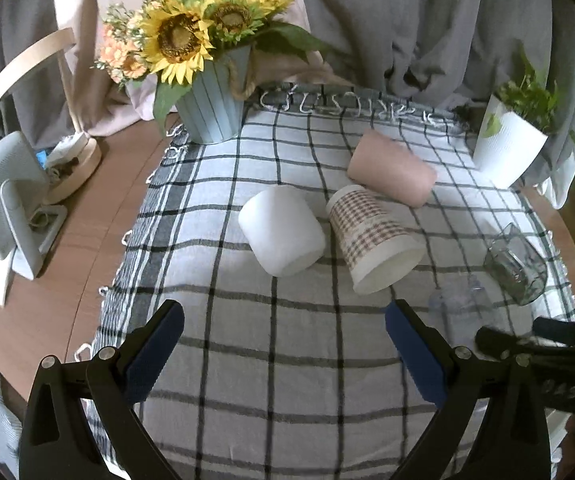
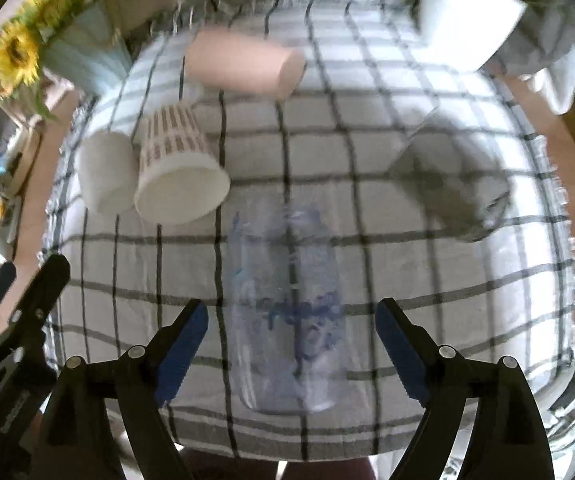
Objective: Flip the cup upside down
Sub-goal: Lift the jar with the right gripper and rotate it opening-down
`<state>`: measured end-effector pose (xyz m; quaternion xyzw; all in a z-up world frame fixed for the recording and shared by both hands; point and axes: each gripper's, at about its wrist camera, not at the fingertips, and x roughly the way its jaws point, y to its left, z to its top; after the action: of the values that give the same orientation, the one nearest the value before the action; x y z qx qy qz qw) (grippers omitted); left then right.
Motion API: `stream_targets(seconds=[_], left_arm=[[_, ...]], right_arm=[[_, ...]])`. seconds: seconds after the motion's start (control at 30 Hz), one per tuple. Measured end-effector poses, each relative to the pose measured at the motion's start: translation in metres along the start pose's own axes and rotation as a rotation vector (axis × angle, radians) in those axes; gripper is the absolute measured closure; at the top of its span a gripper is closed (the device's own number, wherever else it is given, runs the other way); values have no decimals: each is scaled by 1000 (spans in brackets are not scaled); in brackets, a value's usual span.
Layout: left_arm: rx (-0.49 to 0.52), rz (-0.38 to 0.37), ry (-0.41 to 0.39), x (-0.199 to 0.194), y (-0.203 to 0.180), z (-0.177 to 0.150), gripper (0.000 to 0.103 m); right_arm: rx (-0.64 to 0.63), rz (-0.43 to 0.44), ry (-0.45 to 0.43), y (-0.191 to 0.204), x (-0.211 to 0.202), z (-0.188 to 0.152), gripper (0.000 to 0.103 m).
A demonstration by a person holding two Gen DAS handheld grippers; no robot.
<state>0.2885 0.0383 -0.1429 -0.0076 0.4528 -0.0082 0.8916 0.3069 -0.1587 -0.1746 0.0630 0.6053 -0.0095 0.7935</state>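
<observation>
A clear plastic cup (image 2: 287,304) lies on its side on the checked cloth (image 2: 407,264), directly ahead of the right gripper (image 2: 291,344), whose jaws gape wide and empty. Beyond lie a plaid cup (image 1: 369,238), white cup (image 1: 281,230), pink cup (image 1: 391,170) and glass mug (image 1: 515,262), all tipped over. The left gripper (image 1: 285,346) hangs open, empty.

The checked cloth (image 1: 287,360) looks soft and woven. The white cup (image 1: 281,230) is smooth and matt. The glass cup (image 1: 515,266) is clear and shiny.
</observation>
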Motion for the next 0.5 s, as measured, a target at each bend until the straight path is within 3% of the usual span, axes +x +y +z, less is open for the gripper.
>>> stream_targets(seconds=[0.23, 0.5], left_arm=[[21, -26, 7, -22, -33, -13, 0], [75, -55, 8, -37, -81, -40, 0]], right_arm=[[5, 1, -148, -25, -46, -12, 17], [58, -3, -155, -70, -51, -40, 18]])
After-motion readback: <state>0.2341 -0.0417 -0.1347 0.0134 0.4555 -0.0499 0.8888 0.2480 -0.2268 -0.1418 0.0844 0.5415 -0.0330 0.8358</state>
